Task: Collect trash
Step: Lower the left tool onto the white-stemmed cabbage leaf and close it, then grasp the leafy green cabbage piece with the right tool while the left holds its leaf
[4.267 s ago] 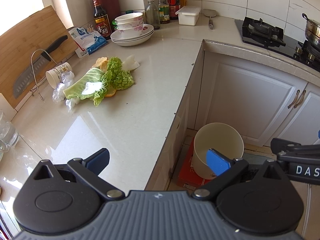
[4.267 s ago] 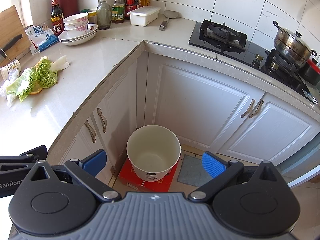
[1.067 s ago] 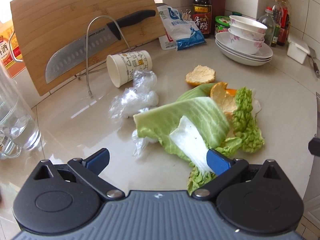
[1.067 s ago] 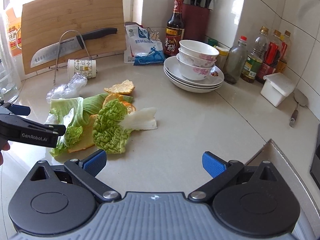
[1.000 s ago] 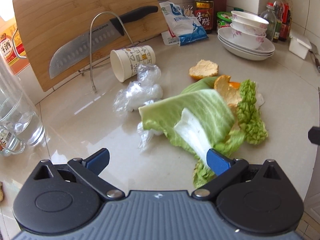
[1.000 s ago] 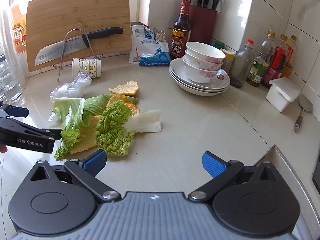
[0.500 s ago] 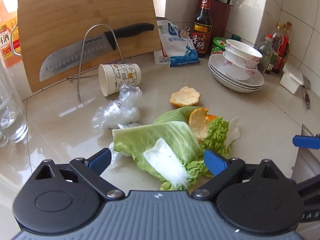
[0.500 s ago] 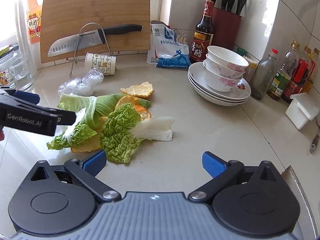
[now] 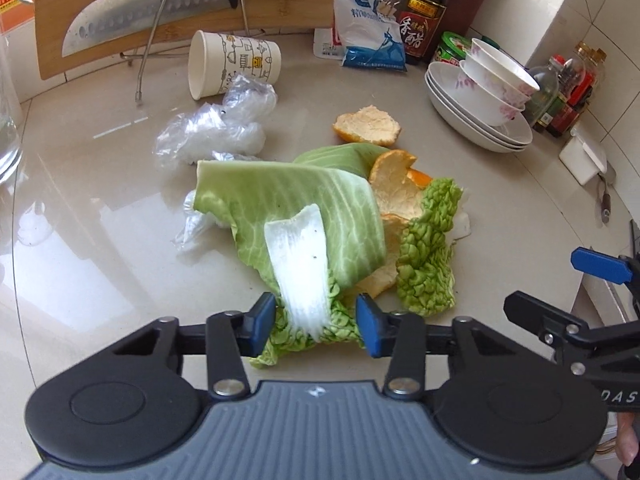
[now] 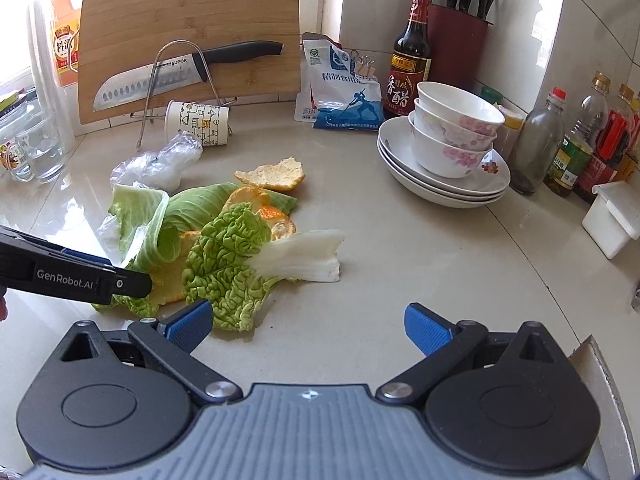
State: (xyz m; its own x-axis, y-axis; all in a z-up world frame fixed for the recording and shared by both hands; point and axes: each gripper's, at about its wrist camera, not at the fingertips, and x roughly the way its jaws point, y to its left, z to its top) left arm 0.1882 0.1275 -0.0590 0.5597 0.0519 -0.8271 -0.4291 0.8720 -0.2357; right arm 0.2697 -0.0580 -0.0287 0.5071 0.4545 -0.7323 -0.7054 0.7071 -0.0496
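A pile of scraps lies on the counter: a big cabbage leaf (image 9: 296,204) with a white stem, a crinkled green leaf (image 9: 428,256), orange peels (image 9: 394,184), a bread piece (image 9: 368,125) and crumpled clear plastic (image 9: 216,130). My left gripper (image 9: 316,322) has its jaws half closed around the near end of the cabbage leaf, its pads touching the leaf edges. My right gripper (image 10: 306,324) is open and empty, just in front of the crinkled leaf (image 10: 228,260). The left gripper's arm (image 10: 72,272) shows at the left of the right wrist view.
A tipped paper cup (image 9: 232,64) lies behind the plastic. A knife (image 9: 168,4) rests on a cutting board (image 10: 188,28) at the back. Stacked bowls and plates (image 10: 448,160), a sauce bottle (image 10: 410,60), a salt bag (image 10: 340,88), and glasses (image 10: 32,144) stand around.
My left gripper has dropped onto the cabbage leaf and its jaws have closed in around the leaf's near end. My right gripper has moved closer to the pile, still open.
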